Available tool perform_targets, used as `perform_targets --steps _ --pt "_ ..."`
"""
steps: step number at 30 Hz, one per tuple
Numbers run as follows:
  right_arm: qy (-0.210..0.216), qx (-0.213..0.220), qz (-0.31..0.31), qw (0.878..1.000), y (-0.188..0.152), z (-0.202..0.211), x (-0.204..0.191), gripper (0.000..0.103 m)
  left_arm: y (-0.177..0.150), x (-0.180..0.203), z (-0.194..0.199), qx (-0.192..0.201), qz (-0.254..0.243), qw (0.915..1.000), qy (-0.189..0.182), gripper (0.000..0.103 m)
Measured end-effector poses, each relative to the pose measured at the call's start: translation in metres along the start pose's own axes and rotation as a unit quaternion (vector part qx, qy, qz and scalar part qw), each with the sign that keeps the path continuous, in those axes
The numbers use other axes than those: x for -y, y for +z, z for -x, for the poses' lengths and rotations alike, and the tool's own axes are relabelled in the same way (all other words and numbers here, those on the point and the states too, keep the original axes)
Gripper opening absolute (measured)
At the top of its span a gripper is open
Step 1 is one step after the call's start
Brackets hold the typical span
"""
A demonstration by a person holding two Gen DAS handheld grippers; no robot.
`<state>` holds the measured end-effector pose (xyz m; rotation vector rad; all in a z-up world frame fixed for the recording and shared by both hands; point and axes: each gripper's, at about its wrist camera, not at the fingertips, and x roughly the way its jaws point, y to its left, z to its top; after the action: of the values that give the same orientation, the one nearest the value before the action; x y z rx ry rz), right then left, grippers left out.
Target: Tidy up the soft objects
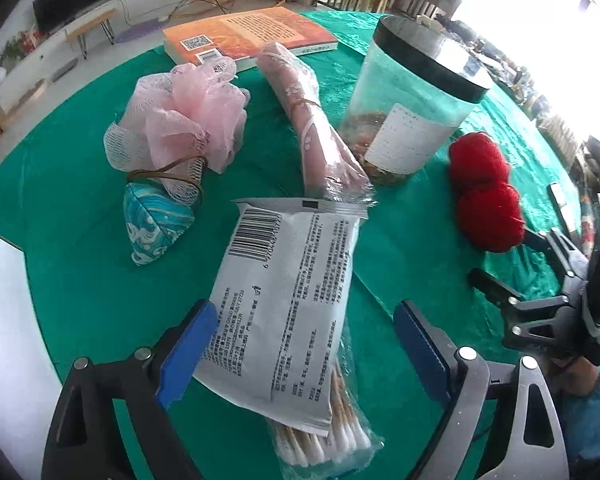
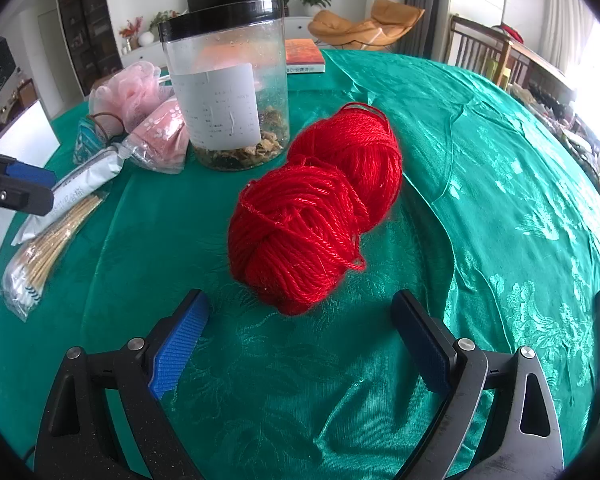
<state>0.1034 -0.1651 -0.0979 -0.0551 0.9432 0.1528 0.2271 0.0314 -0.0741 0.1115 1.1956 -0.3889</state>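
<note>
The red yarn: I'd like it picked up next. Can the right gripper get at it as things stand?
Probably yes. The right gripper is open and points straight at the red yarn, with only bare green cloth between them. The jar stands behind the yarn, out of the way.

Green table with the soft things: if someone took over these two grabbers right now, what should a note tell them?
Left gripper: open, fingers either side of the cotton swab pack, not gripping.
Right gripper: open, empty, just short of the red yarn.
On the green cloth: pink mesh sponge, rolled pink towel, blue pouch, beside a jar and a book.
Done: nothing visibly sorted.
Left: grouping everything.
</note>
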Motion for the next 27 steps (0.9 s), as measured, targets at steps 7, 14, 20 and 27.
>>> perform_targets --steps 7,14,20,27 --pt "0.002 0.002 -0.001 1.0 0.0 0.001 0.001 0.094 0.003 -0.003 -0.018 0.011 0.016 0.998 0.061 0.062" --pt "0.096 0.068 -0.144 0.983 0.006 0.042 0.044 0.093 -0.027 -0.036 0.02 0.063 0.119 0.991 0.001 0.047" --pt "0.109 -0.078 -0.141 0.981 0.055 -0.026 0.05 0.051 -0.052 -0.038 0.055 0.094 0.175 0.9796 -0.034 0.028" --pt "0.051 0.018 -0.129 0.99 0.08 0.024 0.073 0.046 -0.073 -0.043 0.11 0.151 0.169 0.9725 -0.052 0.019"
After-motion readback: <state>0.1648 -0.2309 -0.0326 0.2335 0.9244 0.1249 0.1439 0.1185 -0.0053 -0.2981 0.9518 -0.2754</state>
